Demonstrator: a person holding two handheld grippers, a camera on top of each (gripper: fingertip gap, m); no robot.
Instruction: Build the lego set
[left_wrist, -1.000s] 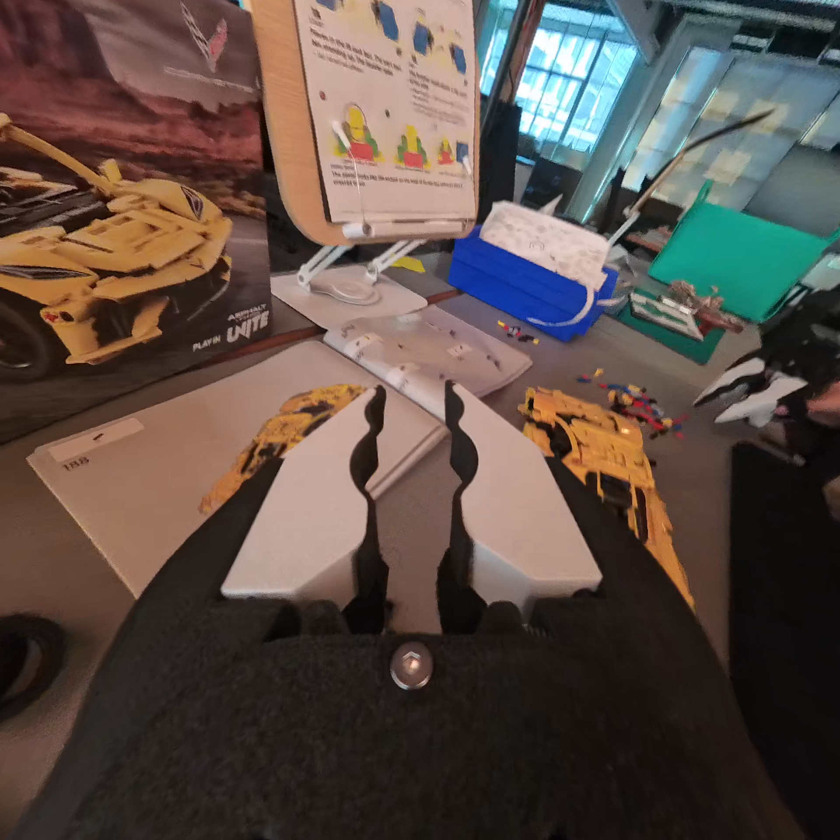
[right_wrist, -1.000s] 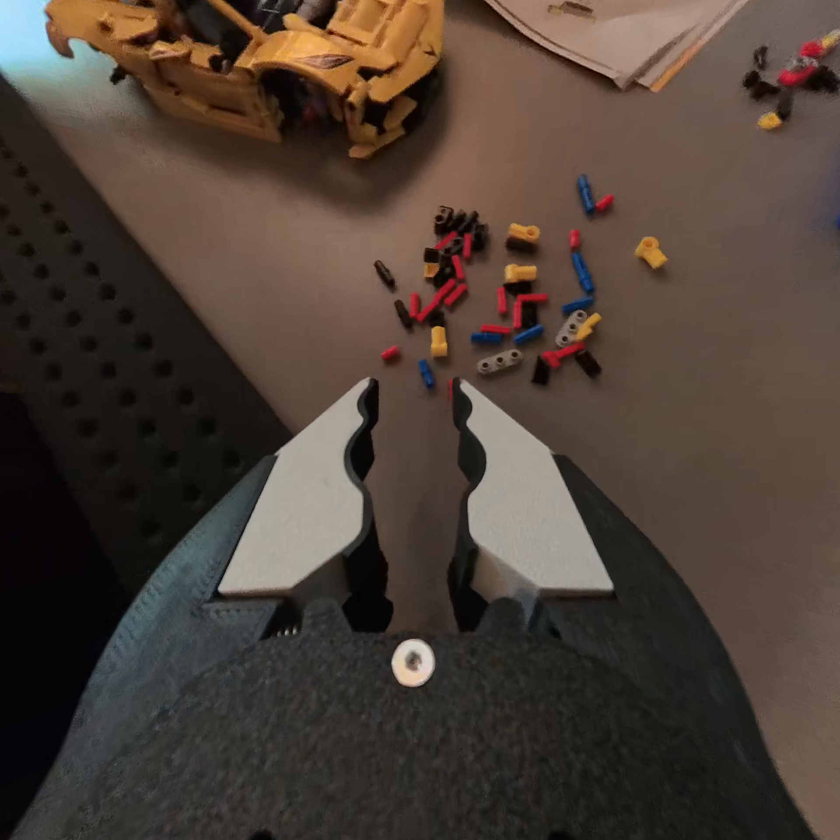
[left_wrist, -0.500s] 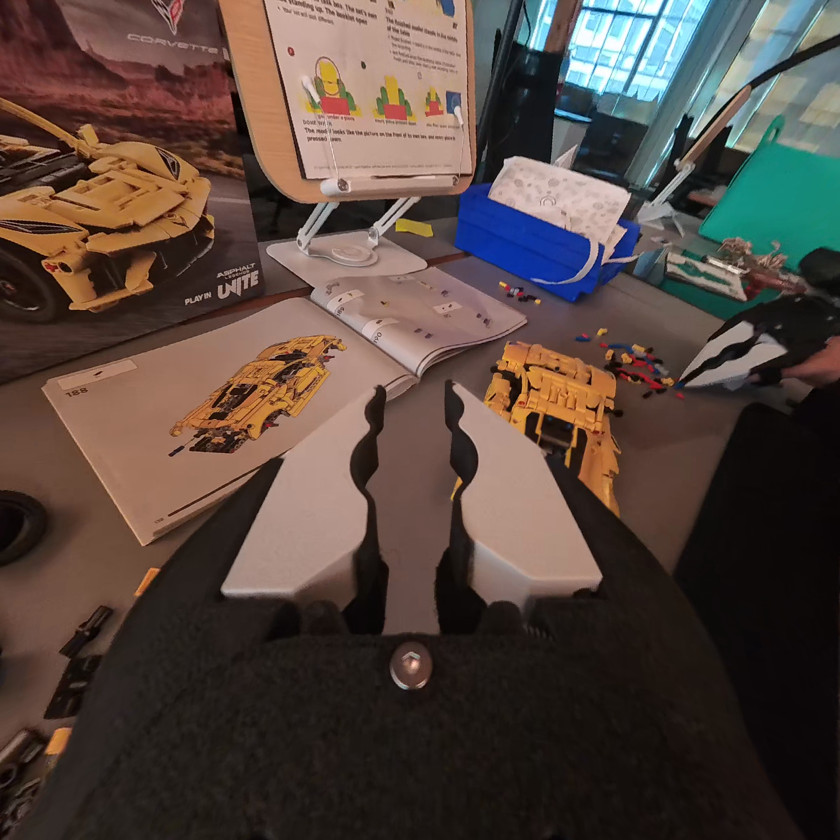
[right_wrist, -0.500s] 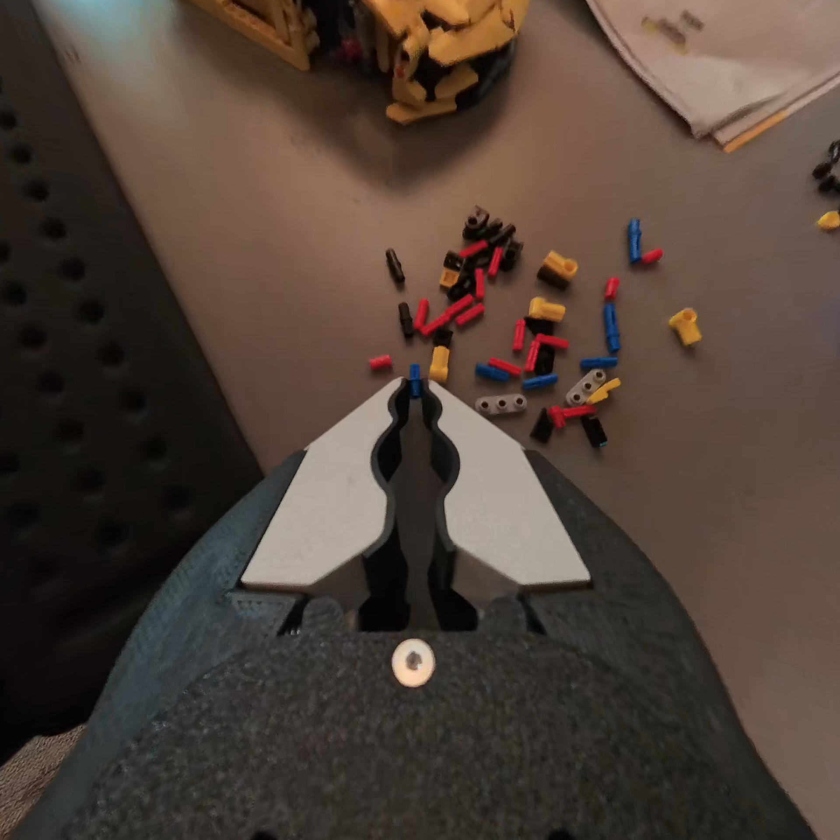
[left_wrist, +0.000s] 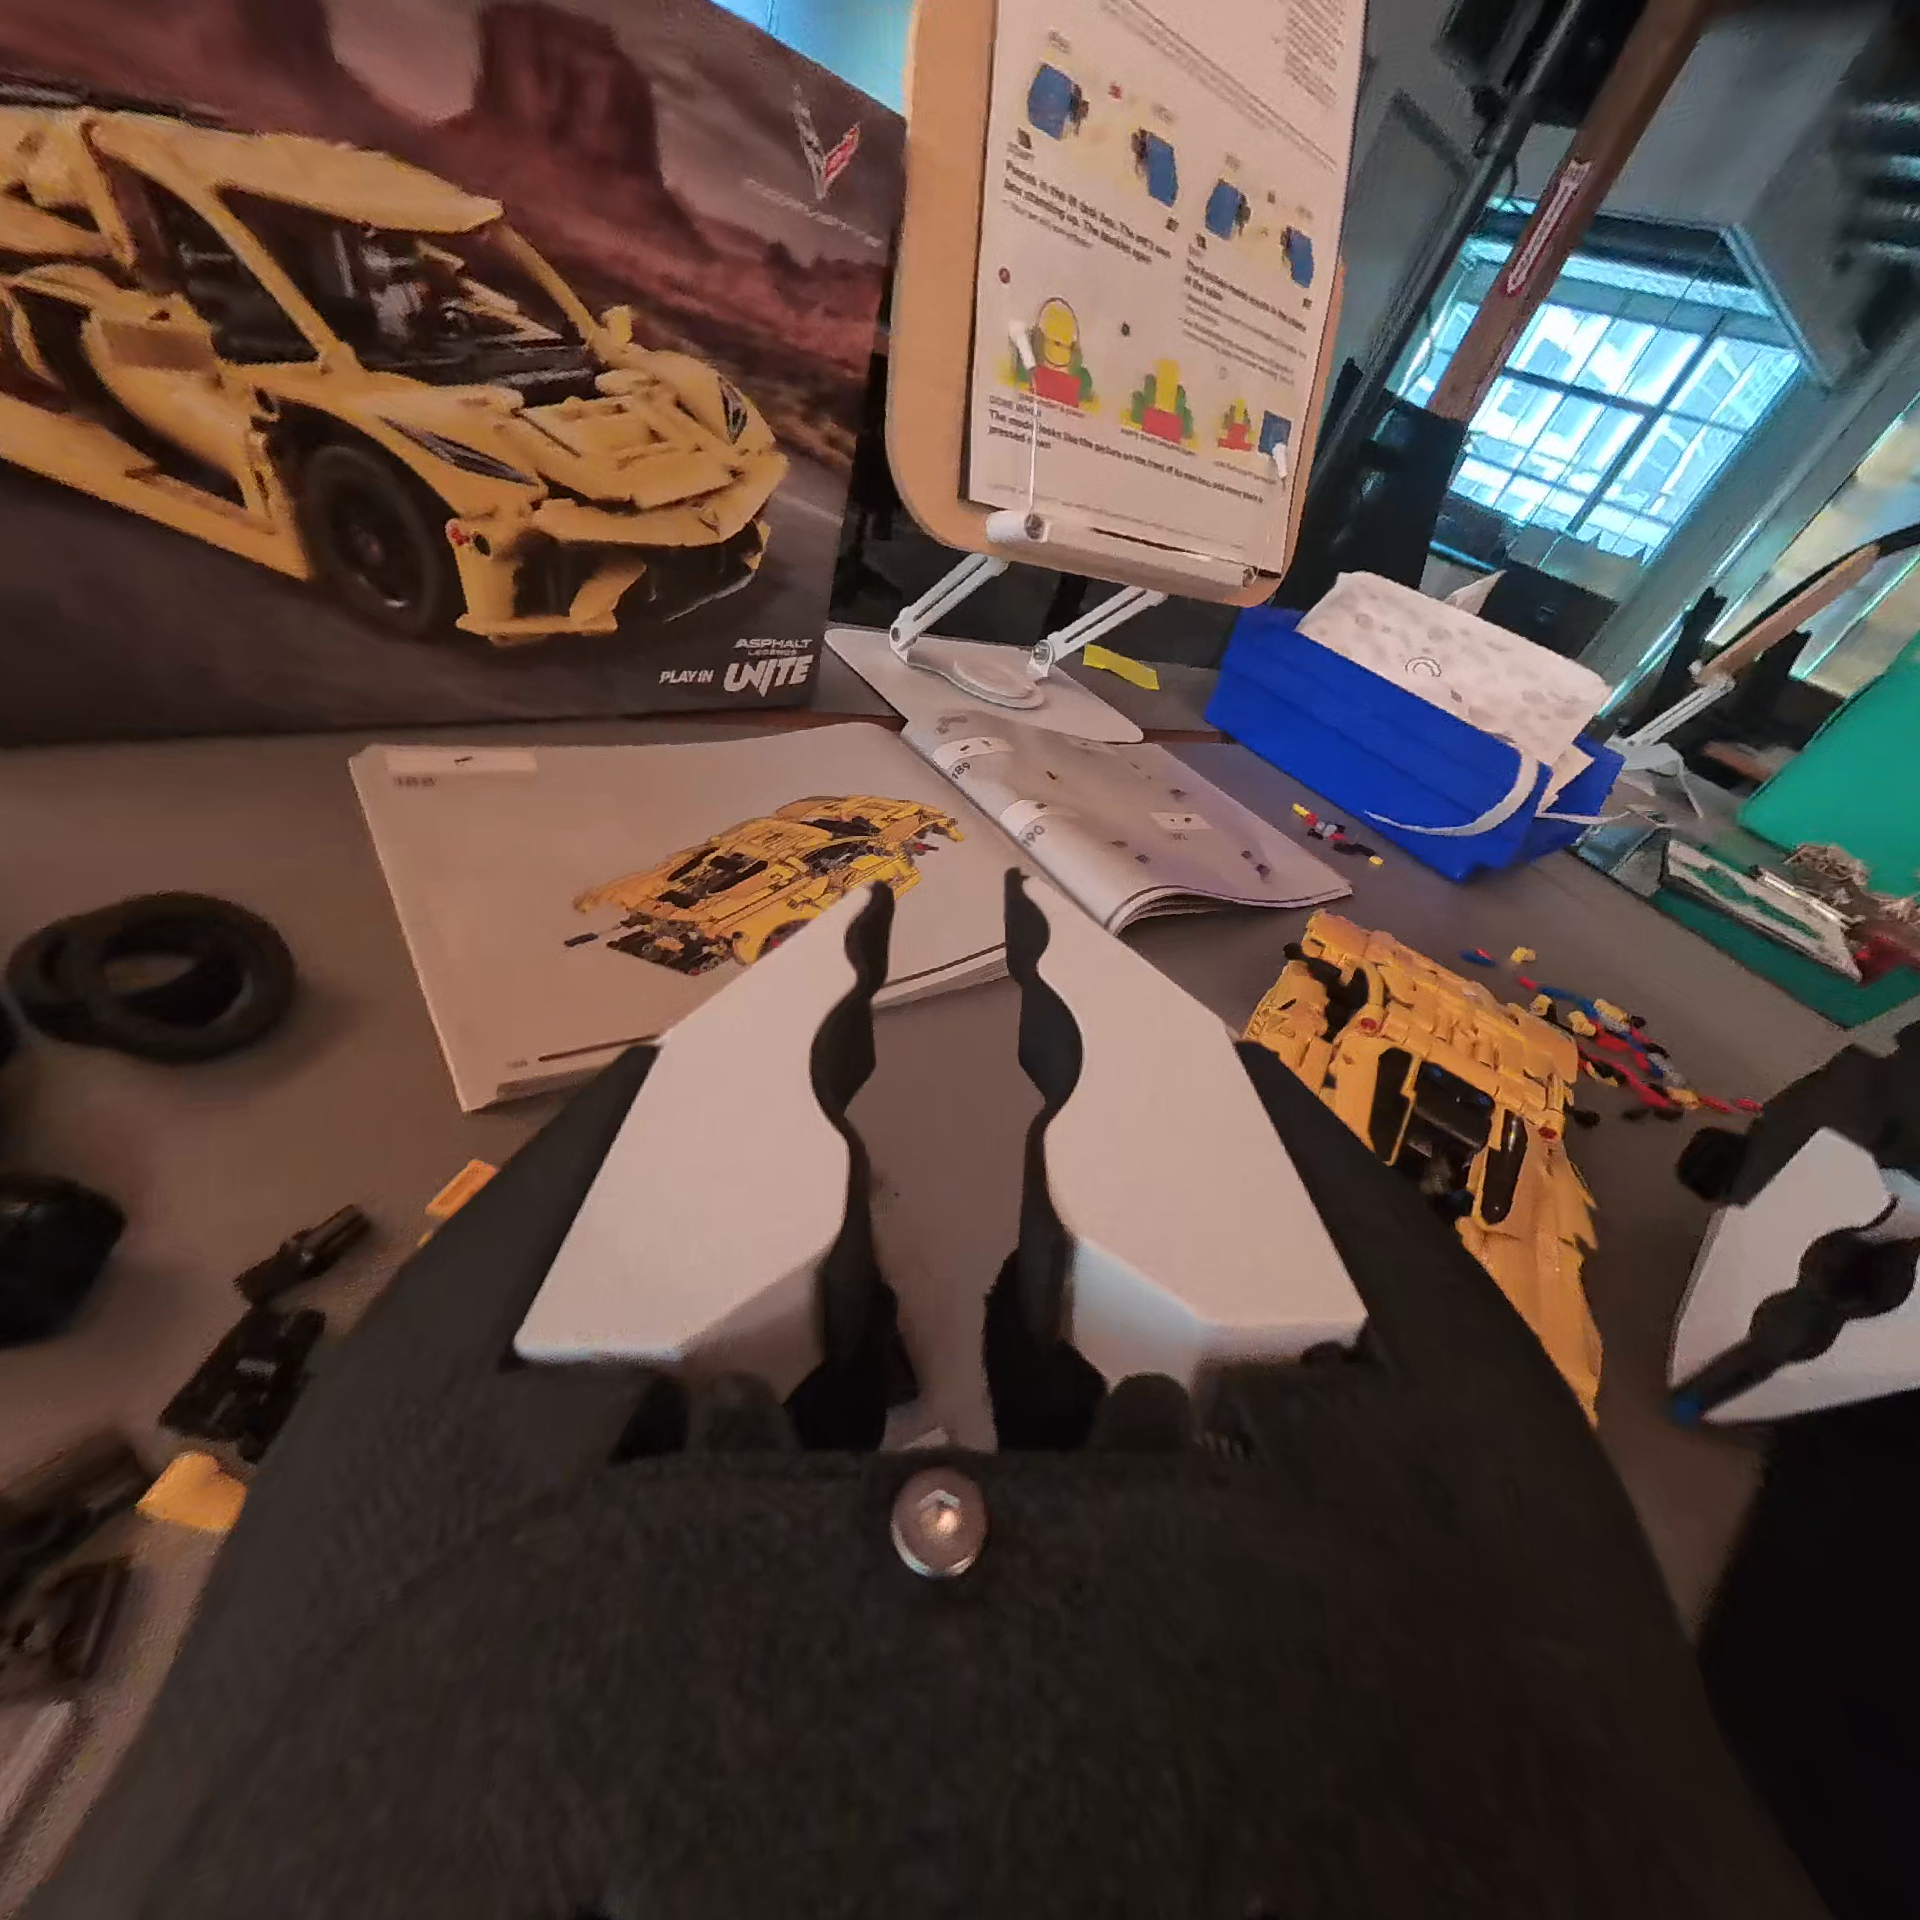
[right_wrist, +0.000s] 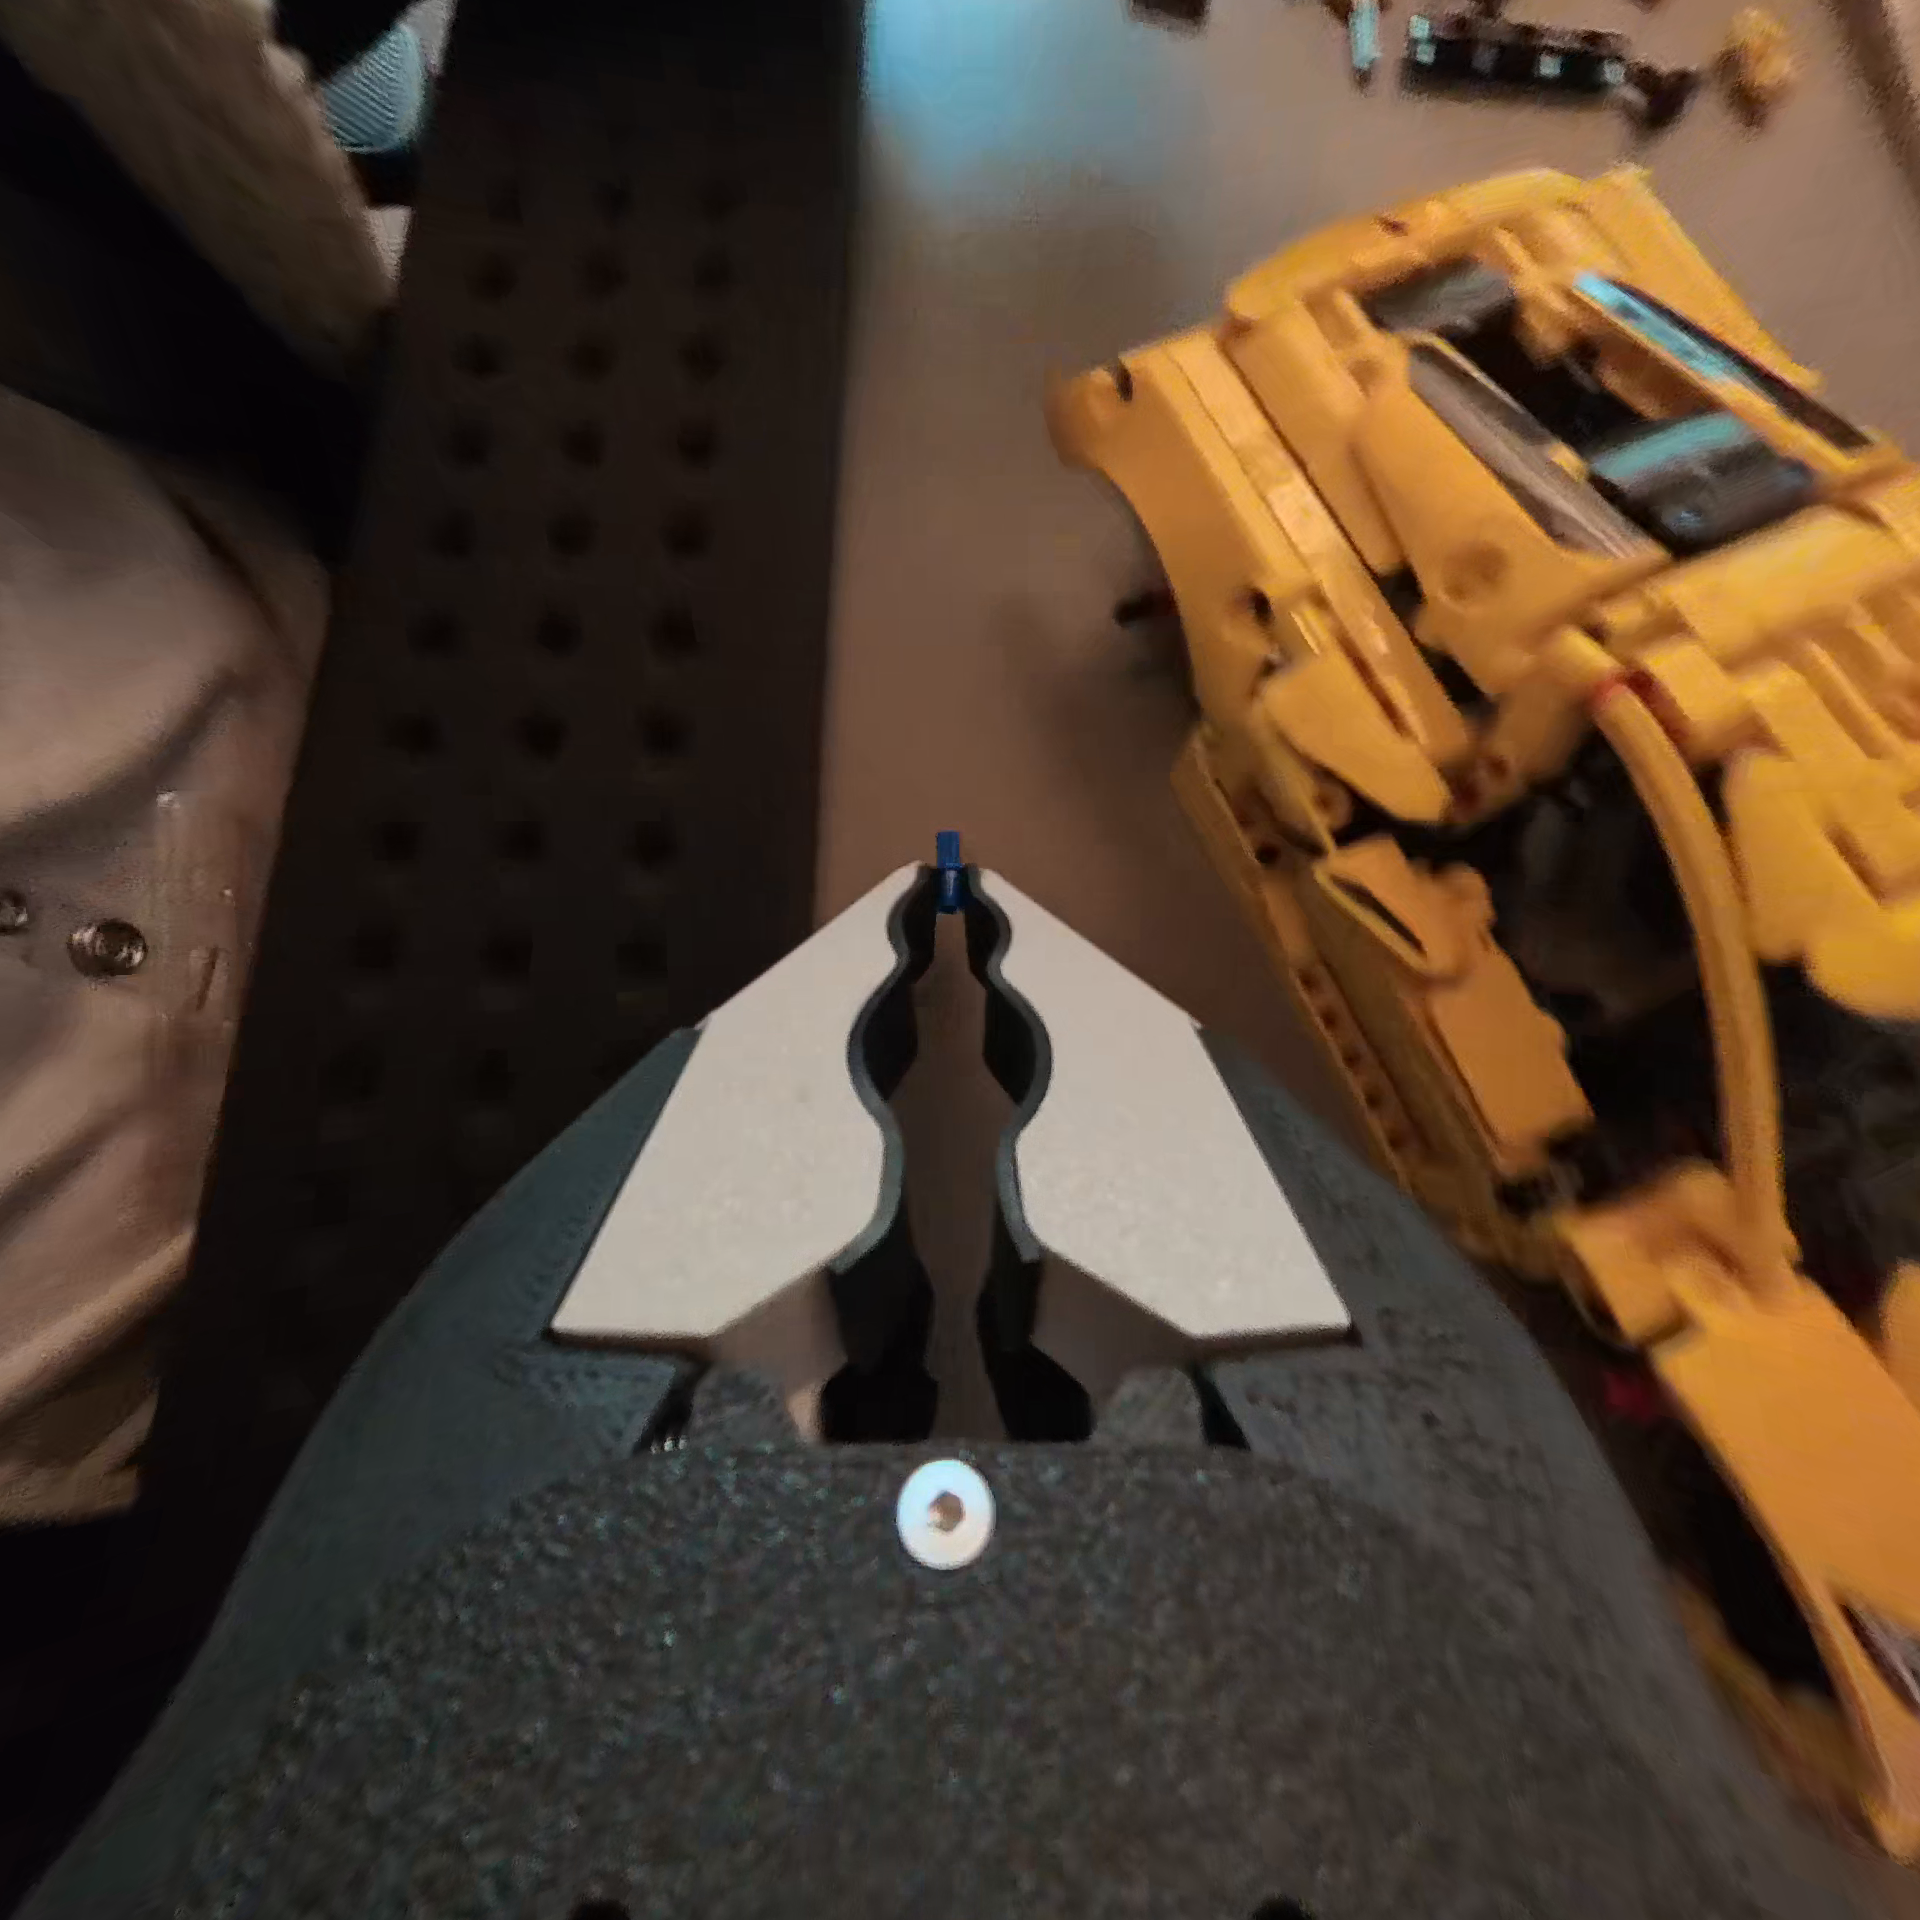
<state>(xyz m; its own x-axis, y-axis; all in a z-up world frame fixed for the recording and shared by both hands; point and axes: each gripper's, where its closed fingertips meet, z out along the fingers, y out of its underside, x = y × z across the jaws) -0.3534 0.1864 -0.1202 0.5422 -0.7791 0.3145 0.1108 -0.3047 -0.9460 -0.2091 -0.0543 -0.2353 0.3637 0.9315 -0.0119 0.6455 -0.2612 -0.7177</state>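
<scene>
Two hand-held grippers over a grey table, one empty, one pinching a tiny blue pin beside a half-built yellow brick car.

At the table's left edge lie two black rubber tyres (left_wrist: 151, 971); toward the back edge rests one open grey instruction booklet (left_wrist: 665, 894). The left gripper (left_wrist: 940, 904) hangs empty, jaws parted. Right of it sits the one yellow plastic brick car body (left_wrist: 1423, 1101), with loose small red, blue and yellow pins (left_wrist: 1600, 1039) behind it, too many and too small to count. The right gripper (right_wrist: 948, 883) is nearly closed, nipping one small blue plastic pin (right_wrist: 948, 860) at its very tips, just left of the car. The pin looks light, stiff and slippery, easily flicked out; holding it mid-shaft seems best. The car seems fragile, best steadied by its solid side beams.
</scene>
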